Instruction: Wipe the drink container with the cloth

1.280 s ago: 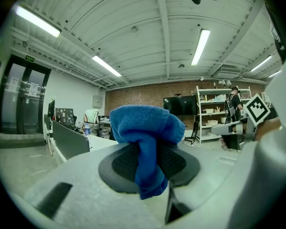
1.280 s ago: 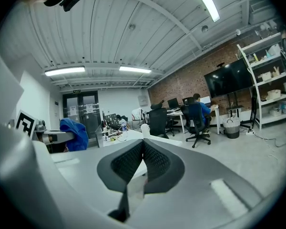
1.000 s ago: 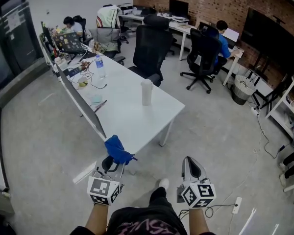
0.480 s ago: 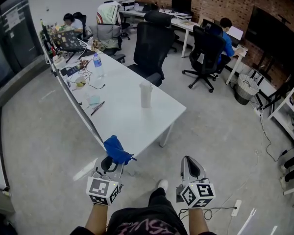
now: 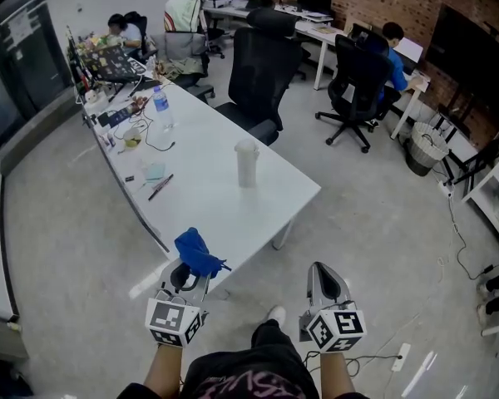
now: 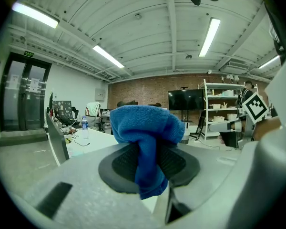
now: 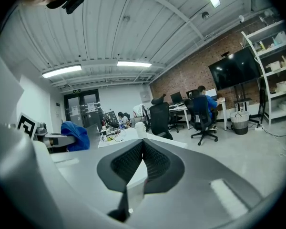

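Observation:
A tall white drink container (image 5: 247, 164) stands upright on the long white table (image 5: 216, 206), near its right edge; the right gripper view shows it far ahead (image 7: 140, 128). My left gripper (image 5: 193, 266) is shut on a bunched blue cloth (image 5: 196, 252), held low in front of the table's near corner. In the left gripper view the blue cloth (image 6: 147, 142) bulges out from between the pressed pads. My right gripper (image 5: 325, 277) is over the floor to the right, well short of the table, its jaws shut with nothing between them (image 7: 142, 152).
Black office chairs (image 5: 261, 66) stand beside the table's right side. Cables, a plastic water bottle (image 5: 160, 106), a pen and small items lie on the table's far half. People sit at desks at the back. A waste basket (image 5: 426, 148) and shelves are at the right.
The view has moved slightly toward the table; the table and container sit a little lower and nearer in the head view. Both grippers keep their places, the cloth still held.

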Available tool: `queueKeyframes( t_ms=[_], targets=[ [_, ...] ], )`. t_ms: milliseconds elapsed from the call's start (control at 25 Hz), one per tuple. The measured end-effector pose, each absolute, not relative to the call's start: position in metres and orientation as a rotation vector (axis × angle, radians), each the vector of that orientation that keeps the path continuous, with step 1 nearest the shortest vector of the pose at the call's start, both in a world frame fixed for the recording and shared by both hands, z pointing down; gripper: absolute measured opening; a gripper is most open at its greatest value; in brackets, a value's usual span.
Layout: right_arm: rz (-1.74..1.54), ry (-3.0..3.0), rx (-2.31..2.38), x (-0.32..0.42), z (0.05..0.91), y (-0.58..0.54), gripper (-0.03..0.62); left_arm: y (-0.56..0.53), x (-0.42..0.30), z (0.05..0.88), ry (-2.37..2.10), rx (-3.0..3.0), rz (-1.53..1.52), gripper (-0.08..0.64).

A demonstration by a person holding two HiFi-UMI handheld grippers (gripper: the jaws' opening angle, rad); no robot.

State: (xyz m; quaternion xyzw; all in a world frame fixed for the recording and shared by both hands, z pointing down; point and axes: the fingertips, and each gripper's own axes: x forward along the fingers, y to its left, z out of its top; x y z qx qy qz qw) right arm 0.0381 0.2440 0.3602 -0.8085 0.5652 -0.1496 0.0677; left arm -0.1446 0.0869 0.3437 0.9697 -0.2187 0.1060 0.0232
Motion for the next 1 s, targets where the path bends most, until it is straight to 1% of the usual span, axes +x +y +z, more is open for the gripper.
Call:
queueKeyframes(
  t_ms=[560,1000],
  targets=[
    [-0.55,1.724,-2.396,0.119,0.384,0.187,-0.002,0.037,-0.068,0.366,-0.711,2.959,0.437,0.101],
    [-0.572,1.805,-2.327,0.186,0.38,0.151,0.002,0.012,-0.005,0.357,-0.785,2.956,0.452,0.101]
  ],
)
